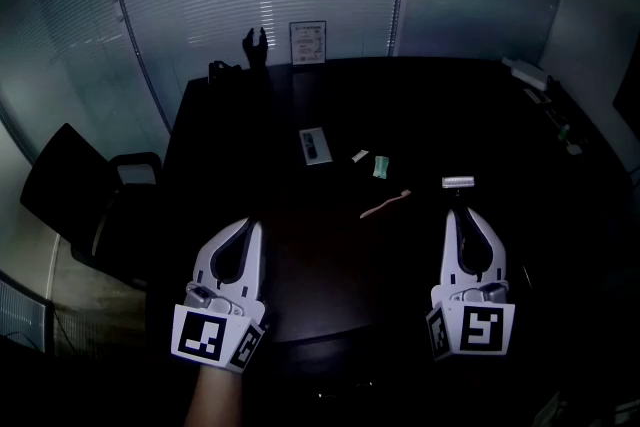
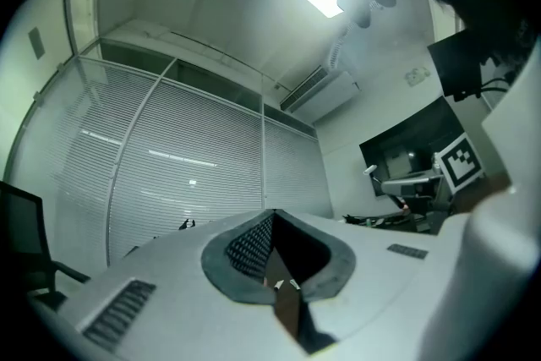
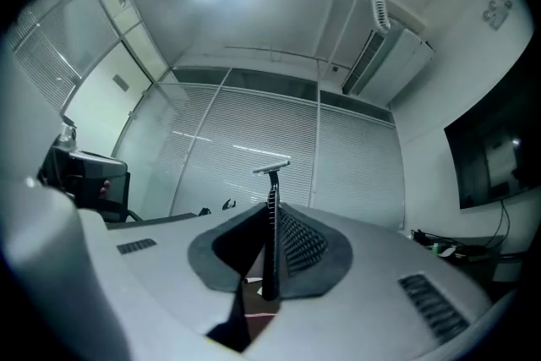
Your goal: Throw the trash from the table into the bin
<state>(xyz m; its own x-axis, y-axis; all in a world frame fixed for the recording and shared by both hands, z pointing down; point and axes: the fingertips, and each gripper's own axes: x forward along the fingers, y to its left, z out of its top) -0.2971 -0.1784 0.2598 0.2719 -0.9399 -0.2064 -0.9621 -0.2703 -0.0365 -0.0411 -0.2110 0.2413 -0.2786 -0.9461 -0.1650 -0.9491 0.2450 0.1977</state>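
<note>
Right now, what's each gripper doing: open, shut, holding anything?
Left gripper: shut, nothing between its jaws.
Right gripper: shut on a razor.

no readable text, framed sign (image 1: 307,43) illegible

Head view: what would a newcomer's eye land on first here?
Two white grippers stand out low against the dark table: the right gripper is shut on a razor whose head pokes past its tips, the left gripper shut and empty. Mid-table beyond them lies small trash: a pinkish toothbrush and a green packet.
</note>
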